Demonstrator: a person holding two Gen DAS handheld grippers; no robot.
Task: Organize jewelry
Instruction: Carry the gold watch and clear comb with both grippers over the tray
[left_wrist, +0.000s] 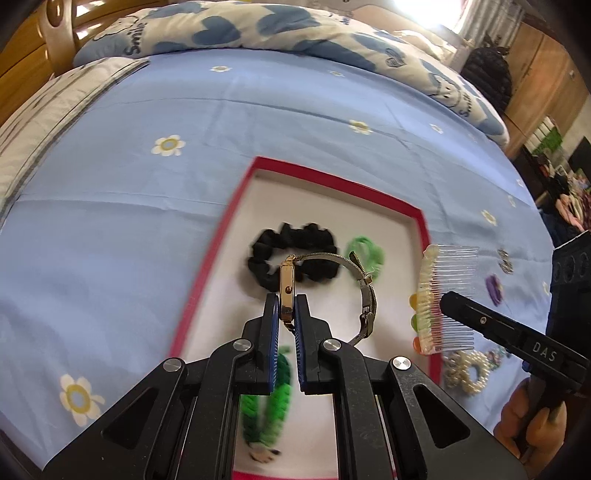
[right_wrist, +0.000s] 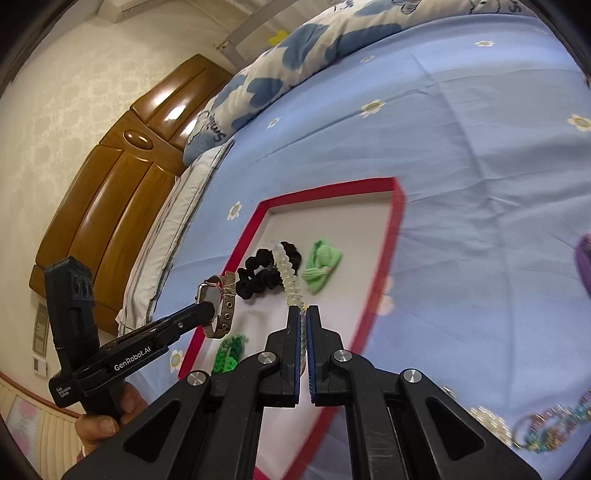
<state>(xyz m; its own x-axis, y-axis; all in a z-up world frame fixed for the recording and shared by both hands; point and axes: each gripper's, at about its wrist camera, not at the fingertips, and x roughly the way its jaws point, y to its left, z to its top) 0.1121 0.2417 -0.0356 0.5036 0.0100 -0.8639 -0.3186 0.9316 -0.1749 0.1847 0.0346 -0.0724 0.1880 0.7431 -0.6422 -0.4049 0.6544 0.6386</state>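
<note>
Clamped in your left gripper (left_wrist: 287, 306), the watch (left_wrist: 286, 291) could slip, its strap swinging toward three o'clock as your right gripper (right_wrist: 303, 314) pinches the comb (right_wrist: 290, 280) above the tray (left_wrist: 207, 266).

Black hand-held gripper (left_wrist: 286, 314) frames, blue finger pads (left_wrist: 272, 332), silver screws, white "GenRobot.AI" lettering

Bright daylight blown out at one o'clock from a window (left_wrist: 424, 14); glare on the headboard (right_wrist: 147, 155); motion-blurred tray (left_wrist: 207, 273) rim; heavy fisheye bending, dark corners
</note>
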